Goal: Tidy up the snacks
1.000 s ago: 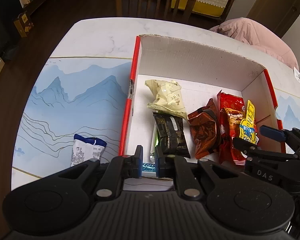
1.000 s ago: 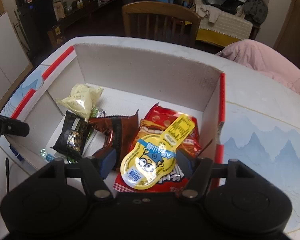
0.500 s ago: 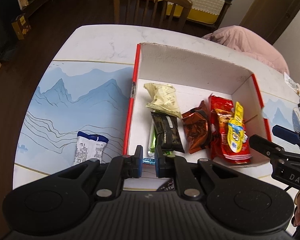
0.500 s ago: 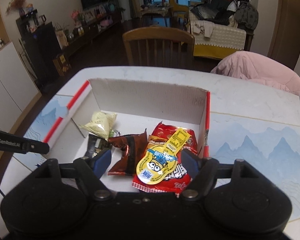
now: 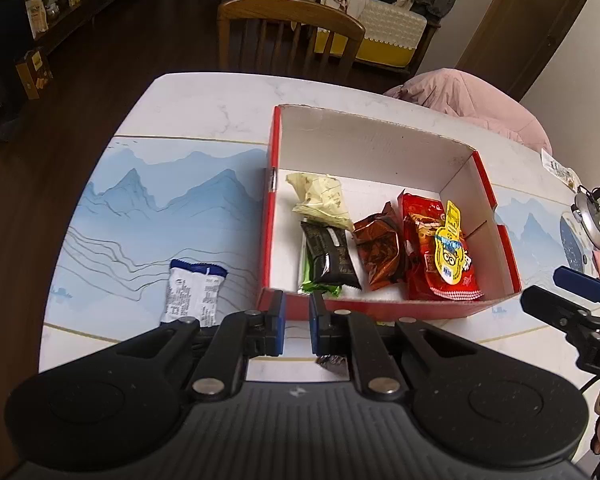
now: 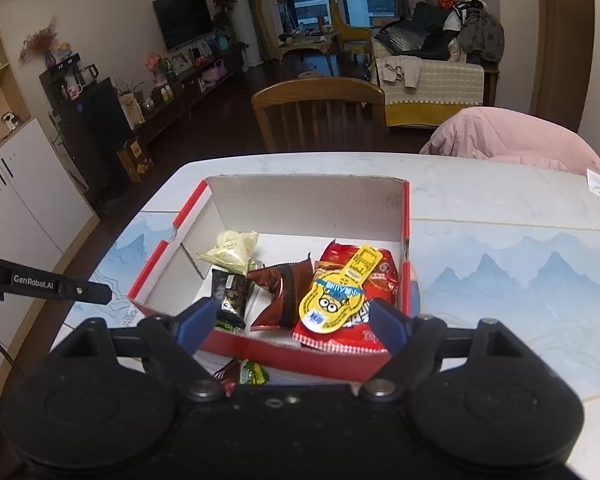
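the right gripper is opening its jaws with nothing between them, hanging above the red box, while the left gripper is staying clenched and empty. the yellow pouch is lying on the red packet inside the box, and a blue-and-white packet is lying on the table outside it.

The red-sided open cardboard box has its top clear; its upright walls bar entry from the sides. Inside, bare white floor lies at 12 o'clock behind the snack packets. Left of the box, at 9 o'clock, the blue mountain-print tabletop is free except for a white-and-blue wrapped snack. A wooden slat-back chair stands at 12 o'clock beyond the table.
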